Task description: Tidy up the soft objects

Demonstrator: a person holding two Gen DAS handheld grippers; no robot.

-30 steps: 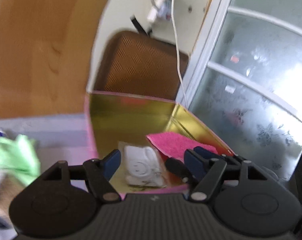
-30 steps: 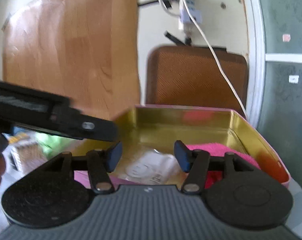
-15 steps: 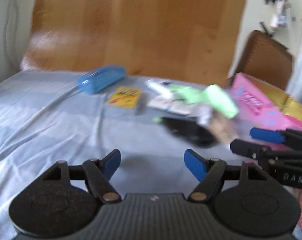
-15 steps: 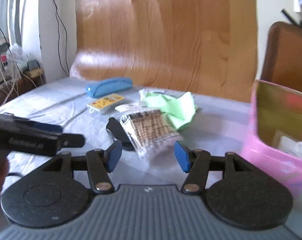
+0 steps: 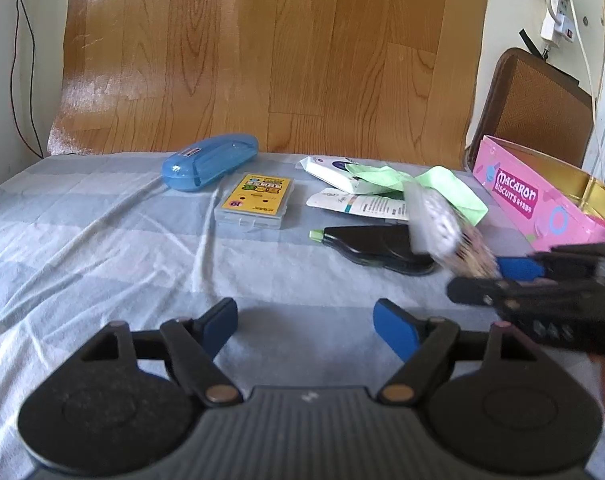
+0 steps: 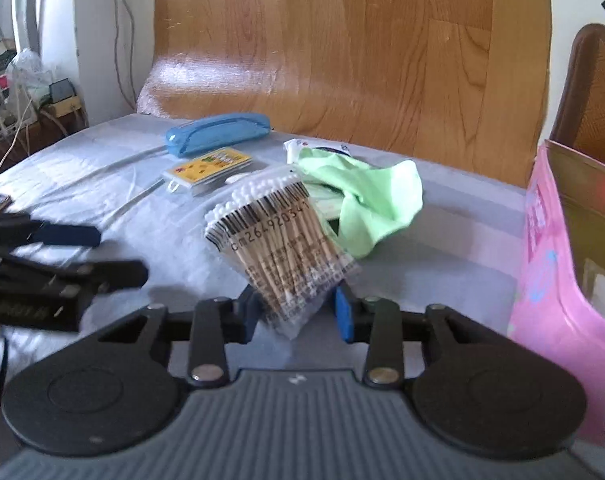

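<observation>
Swabs in one clear bag [image 6: 280, 240] are pinched by the right tool [image 6: 298, 310], above the table [image 5: 102, 248]. The left tool [image 5: 306, 326] is spread wide, holding nothing. One green cloth [image 6: 376, 200] lies near one pink box [image 6: 550, 272].

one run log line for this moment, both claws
left claw: open, empty, over sheet | right claw: shut on swab pack, lifted | cloth: on sheet | tin: right side
</observation>
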